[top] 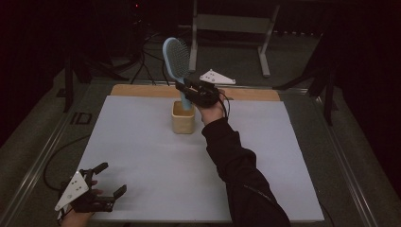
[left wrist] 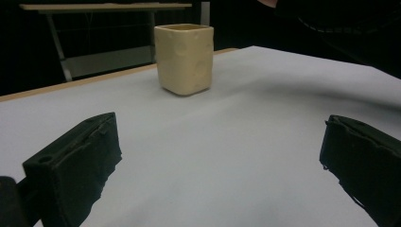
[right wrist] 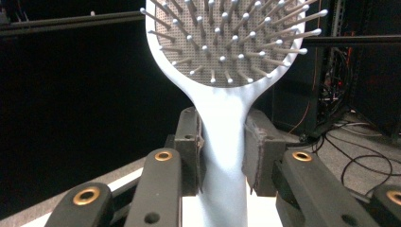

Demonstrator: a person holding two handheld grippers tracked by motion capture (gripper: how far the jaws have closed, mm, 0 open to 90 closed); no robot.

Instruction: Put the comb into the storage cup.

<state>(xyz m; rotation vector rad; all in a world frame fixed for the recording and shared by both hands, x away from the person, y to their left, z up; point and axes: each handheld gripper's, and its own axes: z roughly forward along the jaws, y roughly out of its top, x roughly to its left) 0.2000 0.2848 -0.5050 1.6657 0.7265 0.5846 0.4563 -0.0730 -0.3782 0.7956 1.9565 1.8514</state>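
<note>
Left tongs (top: 101,184) gape, cup (top: 183,117) beyond.

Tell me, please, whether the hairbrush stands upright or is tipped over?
Upright: the hairbrush has its handle down in the cup and its head up, the right gripper clamping its handle.

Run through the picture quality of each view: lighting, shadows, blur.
High view: dim, black surroundings, the white table sheet lit brightest, soft shadow under the dark sleeve. Left gripper view: the pale yellow square cup fairly sharp, the near black tongs softly blurred. Right gripper view: the light blue plastic hairbrush evenly lit against blackness, its pins crisp, no glare.
</note>
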